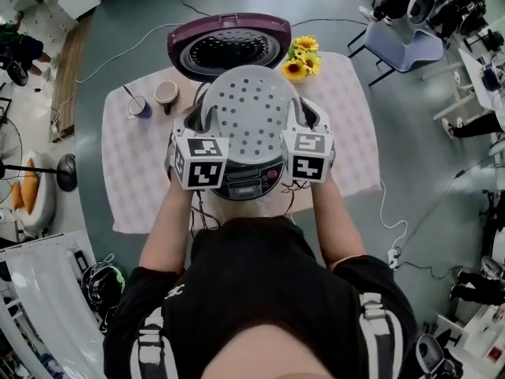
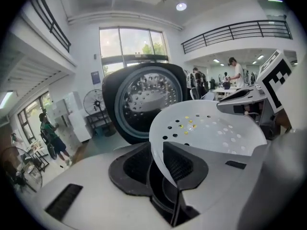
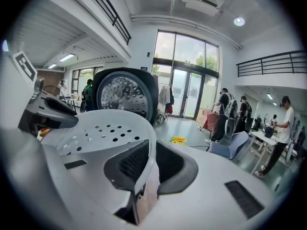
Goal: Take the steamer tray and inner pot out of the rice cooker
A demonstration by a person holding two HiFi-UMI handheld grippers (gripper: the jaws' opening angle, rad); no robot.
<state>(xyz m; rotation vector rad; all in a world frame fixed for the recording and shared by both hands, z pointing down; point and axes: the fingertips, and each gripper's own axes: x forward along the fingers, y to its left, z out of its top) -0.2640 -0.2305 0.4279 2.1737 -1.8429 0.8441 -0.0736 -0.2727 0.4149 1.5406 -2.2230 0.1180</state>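
Pinching the steamer tray [image 1: 248, 115] by its rim are left gripper [image 2: 160, 161] and right gripper [image 3: 151, 163].

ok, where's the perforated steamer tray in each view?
Head view: pale grey perforated steamer tray at centre, just in front of the lid.
Left gripper view: tray centre-right, rim clamped in the left gripper.
Right gripper view: tray left of centre, rim clamped in the right gripper.
Shared landmark: open purple rice cooker lid, behind the tray in every view.
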